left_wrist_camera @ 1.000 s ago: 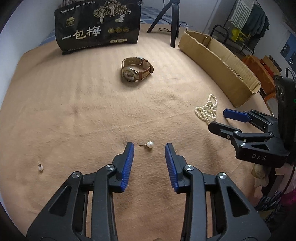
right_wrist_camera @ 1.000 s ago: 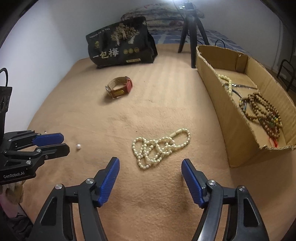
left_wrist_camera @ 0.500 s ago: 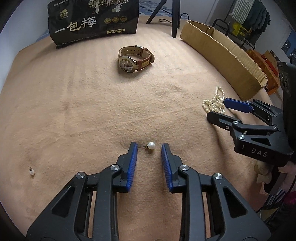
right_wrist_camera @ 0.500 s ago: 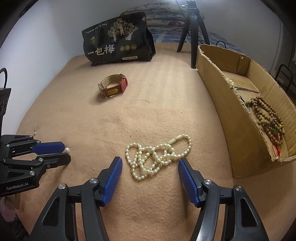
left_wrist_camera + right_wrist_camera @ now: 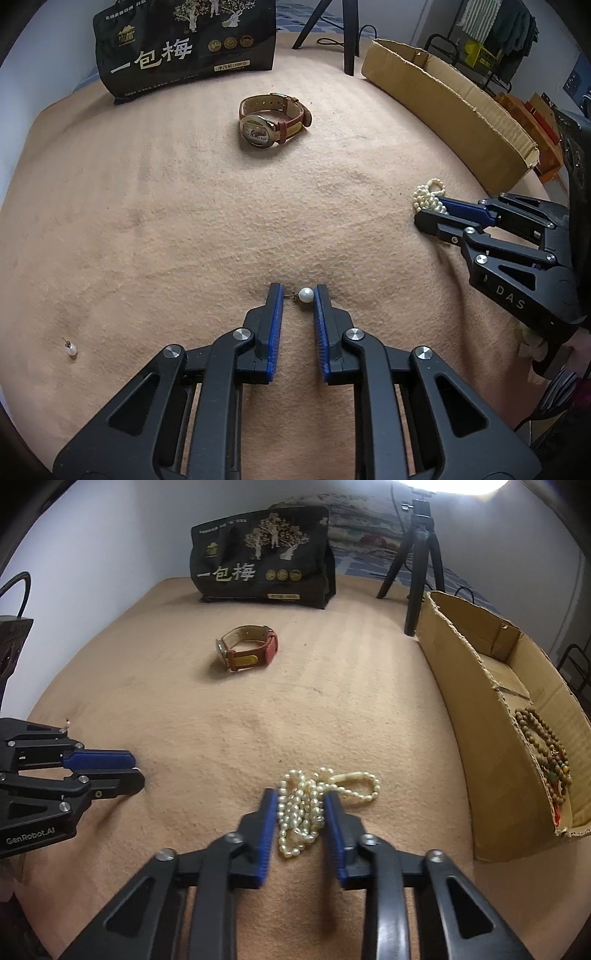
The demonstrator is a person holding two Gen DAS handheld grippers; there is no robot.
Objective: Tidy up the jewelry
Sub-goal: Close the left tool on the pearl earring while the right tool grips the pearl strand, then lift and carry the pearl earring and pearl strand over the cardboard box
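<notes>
Tan blanket (image 5: 184,206) lies under both my tools. My left gripper (image 5: 298,295) is closing, its blue pads touching a pearl earring (image 5: 305,295) end to end. My right gripper (image 5: 301,805) is closing too, pads pressing a bunched pearl necklace (image 5: 306,805). A second pearl earring (image 5: 71,349) lies far left, a watch (image 5: 273,120) farther away, and a cardboard box (image 5: 491,738) to the right holds brown beads (image 5: 546,746).

Tan blanket-covered bed (image 5: 155,206) with jewelry on it
Wristwatch (image 5: 273,120); pearl necklace (image 5: 314,805); two pearl earrings (image 5: 305,295) (image 5: 71,349); cardboard box (image 5: 491,738); black bag (image 5: 260,555); tripod (image 5: 417,565).
</notes>
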